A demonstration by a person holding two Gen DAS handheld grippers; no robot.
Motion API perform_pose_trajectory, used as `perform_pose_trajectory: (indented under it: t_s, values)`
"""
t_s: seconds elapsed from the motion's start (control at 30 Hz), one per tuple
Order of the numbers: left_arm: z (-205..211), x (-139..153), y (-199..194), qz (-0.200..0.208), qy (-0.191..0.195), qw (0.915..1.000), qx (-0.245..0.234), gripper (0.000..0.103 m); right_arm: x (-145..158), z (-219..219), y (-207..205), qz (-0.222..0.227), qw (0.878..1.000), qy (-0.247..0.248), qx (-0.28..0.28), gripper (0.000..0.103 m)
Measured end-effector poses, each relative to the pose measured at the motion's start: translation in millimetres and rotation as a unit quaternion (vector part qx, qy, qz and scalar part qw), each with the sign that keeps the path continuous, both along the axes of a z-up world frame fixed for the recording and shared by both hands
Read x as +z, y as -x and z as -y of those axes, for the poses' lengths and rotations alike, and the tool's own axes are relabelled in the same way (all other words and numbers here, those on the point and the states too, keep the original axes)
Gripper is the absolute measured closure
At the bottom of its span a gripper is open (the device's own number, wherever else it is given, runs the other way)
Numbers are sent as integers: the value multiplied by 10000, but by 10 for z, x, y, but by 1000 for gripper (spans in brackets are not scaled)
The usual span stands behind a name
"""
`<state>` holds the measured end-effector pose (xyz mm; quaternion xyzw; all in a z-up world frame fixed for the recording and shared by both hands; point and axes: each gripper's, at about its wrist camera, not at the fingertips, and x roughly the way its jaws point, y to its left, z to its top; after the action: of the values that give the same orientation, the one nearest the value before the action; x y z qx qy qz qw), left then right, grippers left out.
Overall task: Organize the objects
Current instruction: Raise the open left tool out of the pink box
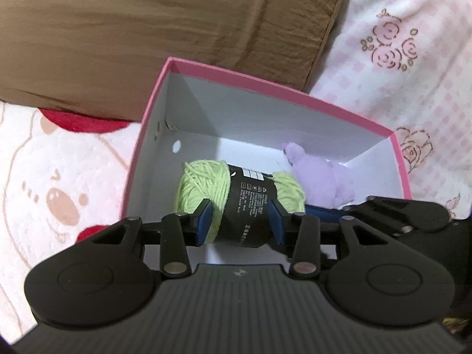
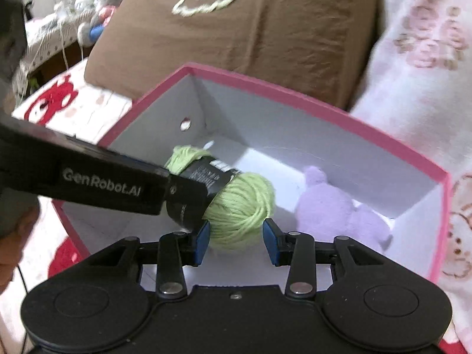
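One brown cushion [image 1: 147, 38], stitched with a cream outline, lies at twelve o'clock on a pink-and-white blanket [image 1: 407, 59] printed with roses and a cartoon bear. Against it sits one pink box [image 1: 283, 88] with white inner walls, open at the top, filling the middle of both views. Inside the box are two things: one lilac plush toy [image 1: 321, 177] at about three o'clock, and one ball of light green yarn [image 1: 203, 188] at the centre, wrapped in a black paper band with small white print too fine to read. The left claw [image 1: 240, 221] closes its blue pads on the yarn's banded middle, gripping it. In the right wrist view that claw reaches in from nine o'clock, its black side lettered "GenRobot.AI". The right claw [image 2: 237, 240] straddles the yarn's free green end, jaws parted, the right pad standing clear of the wool.
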<state>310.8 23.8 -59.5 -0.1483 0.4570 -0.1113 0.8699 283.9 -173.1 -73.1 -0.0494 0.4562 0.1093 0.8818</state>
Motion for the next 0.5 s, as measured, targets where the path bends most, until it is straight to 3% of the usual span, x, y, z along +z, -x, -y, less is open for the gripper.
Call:
perform_pose_trajectory:
  t_s: [0.17,0.33,0.5]
  values:
    - [-33,65,40,25,-76,9999,99,63,-55,-120,-106,-28,9997,230,-117,47]
    - [-53,173,105,134,-135,9997,151,63,-102,-87,-230,48,9988,72,-473,47]
    - [-125,223,129,185,-177,9993,259,62,-90,-138,-409,-299,9979,-182,-536,47]
